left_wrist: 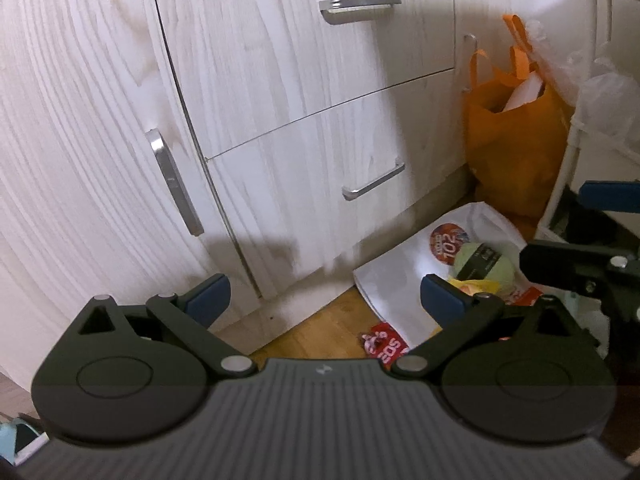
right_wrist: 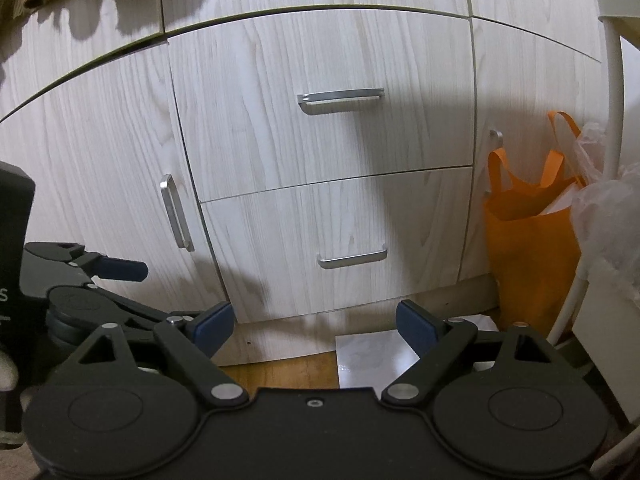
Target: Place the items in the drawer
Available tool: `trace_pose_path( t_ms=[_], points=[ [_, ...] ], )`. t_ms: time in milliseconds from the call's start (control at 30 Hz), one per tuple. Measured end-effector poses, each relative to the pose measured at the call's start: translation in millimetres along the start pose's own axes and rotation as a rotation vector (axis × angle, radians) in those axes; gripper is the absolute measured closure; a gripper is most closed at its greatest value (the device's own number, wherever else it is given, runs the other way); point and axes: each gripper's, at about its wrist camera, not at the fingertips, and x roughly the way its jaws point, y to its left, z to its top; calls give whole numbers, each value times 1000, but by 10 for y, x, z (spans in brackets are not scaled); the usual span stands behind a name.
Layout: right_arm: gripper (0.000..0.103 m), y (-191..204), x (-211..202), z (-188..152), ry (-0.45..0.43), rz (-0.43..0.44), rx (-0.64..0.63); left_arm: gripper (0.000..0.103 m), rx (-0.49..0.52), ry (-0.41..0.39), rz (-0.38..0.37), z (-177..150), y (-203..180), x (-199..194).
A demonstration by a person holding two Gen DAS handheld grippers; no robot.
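Drawers (right_wrist: 320,120) are staying shut, so nothing is inside yet. Both grippers, left gripper (left_wrist: 324,300) and right gripper (right_wrist: 316,326), are hanging apart and empty before them.

Two shut white drawers (right_wrist: 320,120), items (left_wrist: 482,266) below.

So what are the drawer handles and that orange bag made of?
The drawer handles look like brushed metal: silvery with a dull shine. The orange bag looks like soft matte fabric, perhaps non-woven: it sags and its floppy loops droop.
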Motion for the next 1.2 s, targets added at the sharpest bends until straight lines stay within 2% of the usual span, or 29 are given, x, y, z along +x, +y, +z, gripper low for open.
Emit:
trace_pose_path(
  t_ms=[200, 567, 1200],
  points=[
    [12, -33, -65, -19, -7, -17, 3, 0, 10, -25, 46, 23, -52, -45],
    [11, -9, -163, -31, -7, -20, 6, 0, 38, -34, 22, -13, -111, -46],
    [11, 10, -158, -46, 8, -21, 8, 0, 84, -51, 25, -49, -147, -42]
  ],
)
